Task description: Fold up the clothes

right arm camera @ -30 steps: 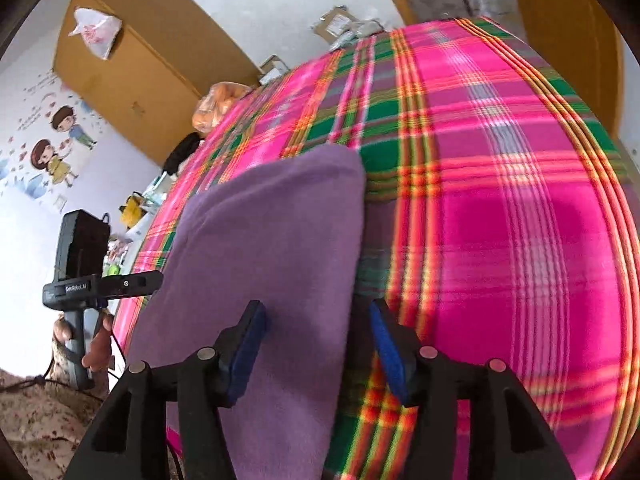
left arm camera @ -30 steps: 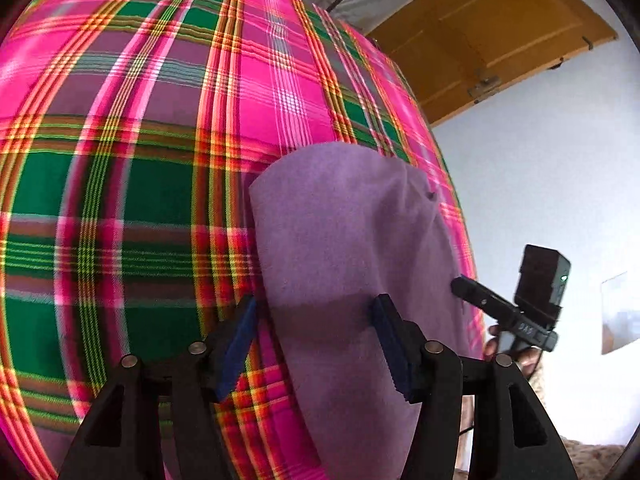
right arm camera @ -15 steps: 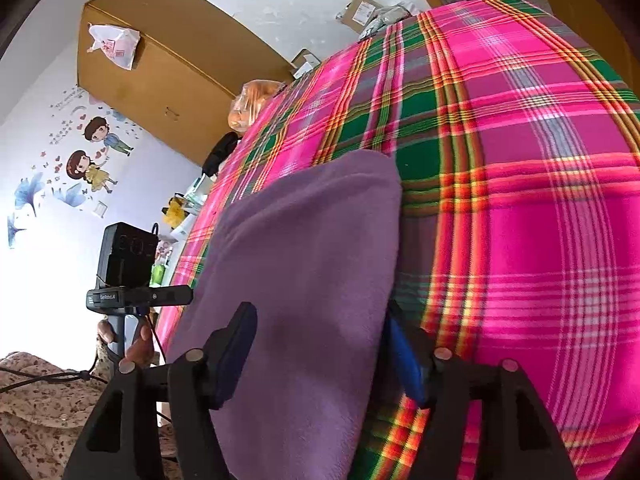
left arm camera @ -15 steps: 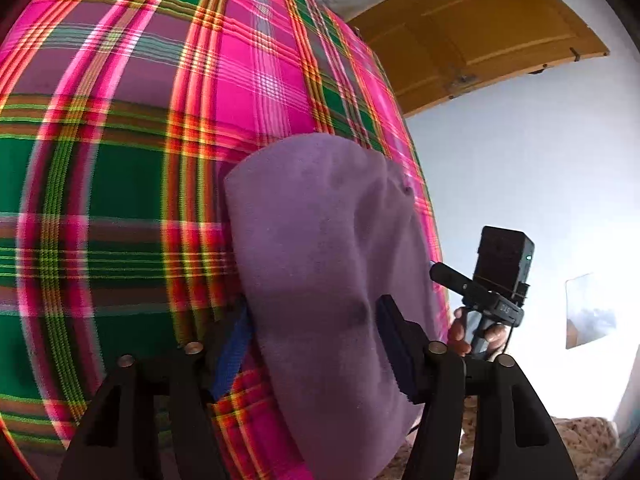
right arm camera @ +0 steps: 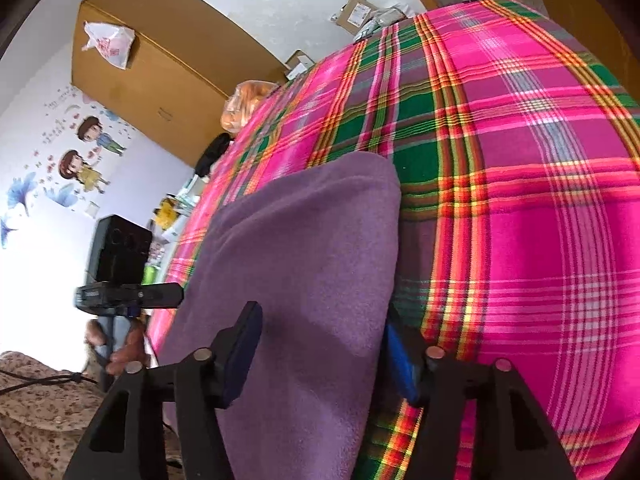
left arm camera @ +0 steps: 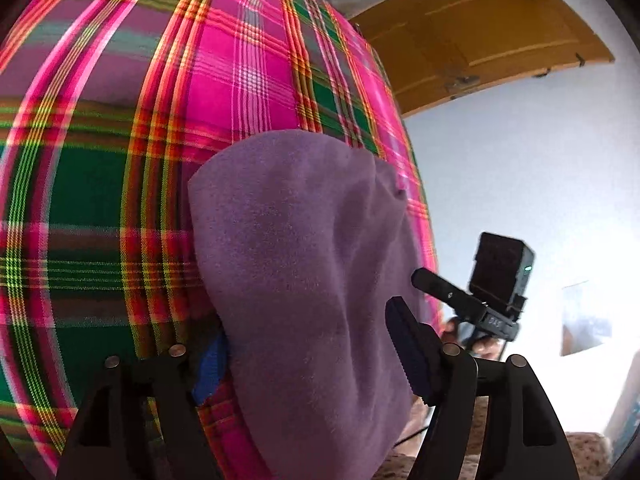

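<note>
Purple fleece garment [left arm camera: 304, 264] lies on the pink-and-green plaid cover [left arm camera: 100, 200], lower centre of both views.
Left wrist view: left gripper [left arm camera: 308, 348] spread, fingers straddling the fleece edge. Right wrist view: right gripper [right arm camera: 324, 344] likewise spread astride it; white plastic bag [right arm camera: 108, 42] with unreadable red print, upper left.

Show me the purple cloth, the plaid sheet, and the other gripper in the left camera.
purple cloth [left arm camera: 304, 264]: left wrist view, middle of its top face.
plaid sheet [left arm camera: 100, 200]: left wrist view, green square.
right gripper [left arm camera: 472, 304]: left wrist view, black body.
</note>
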Motion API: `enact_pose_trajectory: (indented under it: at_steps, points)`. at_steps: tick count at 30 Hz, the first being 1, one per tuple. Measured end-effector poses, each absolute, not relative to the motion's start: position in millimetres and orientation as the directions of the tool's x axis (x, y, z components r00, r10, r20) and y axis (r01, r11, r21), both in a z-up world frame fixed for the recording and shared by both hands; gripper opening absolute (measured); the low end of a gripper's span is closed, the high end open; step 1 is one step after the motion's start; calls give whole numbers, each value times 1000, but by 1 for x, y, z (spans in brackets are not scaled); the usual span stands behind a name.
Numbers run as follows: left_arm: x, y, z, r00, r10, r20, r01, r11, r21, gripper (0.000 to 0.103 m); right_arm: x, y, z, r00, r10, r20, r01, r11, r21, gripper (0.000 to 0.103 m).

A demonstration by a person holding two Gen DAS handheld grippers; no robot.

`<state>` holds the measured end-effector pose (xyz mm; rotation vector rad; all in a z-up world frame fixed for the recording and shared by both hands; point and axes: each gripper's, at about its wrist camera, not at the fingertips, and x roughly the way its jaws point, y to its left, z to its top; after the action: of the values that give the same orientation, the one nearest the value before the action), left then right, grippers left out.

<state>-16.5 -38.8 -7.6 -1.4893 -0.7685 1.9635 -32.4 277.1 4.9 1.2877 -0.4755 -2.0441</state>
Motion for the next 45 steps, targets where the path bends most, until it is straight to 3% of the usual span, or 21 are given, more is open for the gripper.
enact_pose_trajectory:
  at_steps: [4,7,15,19,24,45]
  points:
    - [-11,-33,-1,-260,647,-717,-120,-758,-641,57,-33,277,4,-313,-673,-671,321,-739,592,43]
    - [-6,-43,-4,-278,632,-723,-115,-769,-628,52,-31,271,7,-333,-633,-699,317,-773,549,41]
    - [1,-28,5,-333,521,-786,-141,-852,-505,47,-15,244,19,-431,-456,-779,333,-882,332,32]
    - [5,-26,11,-347,497,-795,-146,-866,-478,46,-3,232,28,-496,-366,-787,332,-918,218,24]
    - [10,-26,13,-353,484,-801,-151,-874,-462,45,5,226,33,-537,-313,-783,312,-936,161,22]
    - [-7,-54,35,-424,395,-815,-112,-916,-385,42,-7,186,57,-563,-369,-740,308,-924,227,21]
